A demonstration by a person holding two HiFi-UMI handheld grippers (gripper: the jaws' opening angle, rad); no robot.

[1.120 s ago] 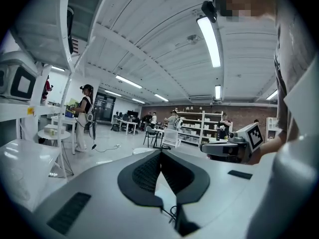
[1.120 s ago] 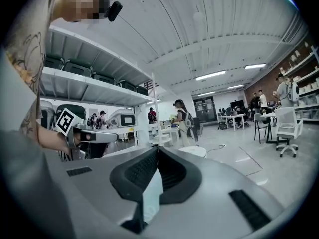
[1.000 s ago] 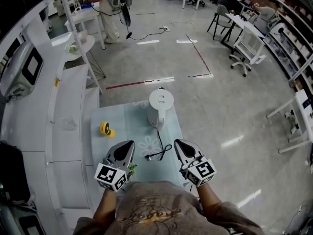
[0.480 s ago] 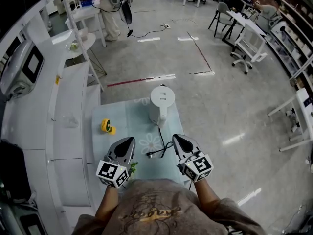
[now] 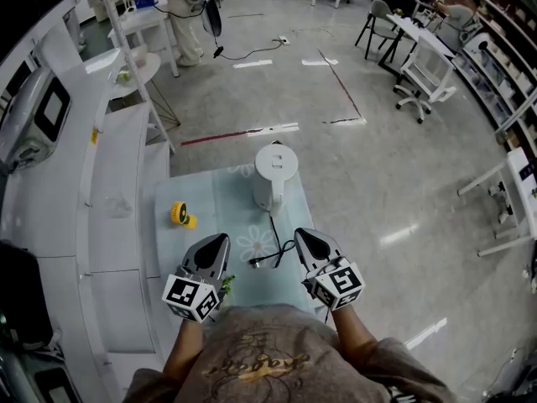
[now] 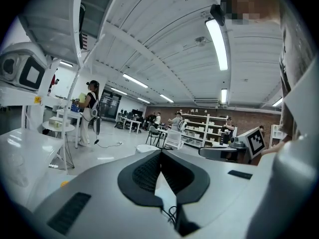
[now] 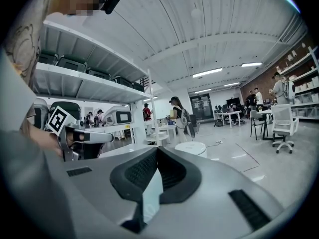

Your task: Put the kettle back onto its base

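Note:
The white kettle (image 5: 275, 175) stands upright at the far end of the table, seen from above with its lid toward me. A black power cord (image 5: 274, 246) runs from its foot toward me and ends in a loop between my grippers; the base itself is hidden under the kettle. My left gripper (image 5: 220, 242) and right gripper (image 5: 300, 236) hover side by side over the near edge, both shut and empty, well short of the kettle. The kettle's top (image 6: 146, 147) peeks over the left gripper (image 6: 160, 151) and the kettle (image 7: 192, 148) shows beside the right gripper (image 7: 158, 149).
A pale blue flowered cloth (image 5: 222, 212) covers the small table. A yellow round object (image 5: 179, 215) lies at its left, something small and green (image 5: 226, 288) by my left gripper. A white counter (image 5: 109, 225) runs along the left; open floor lies right of the table.

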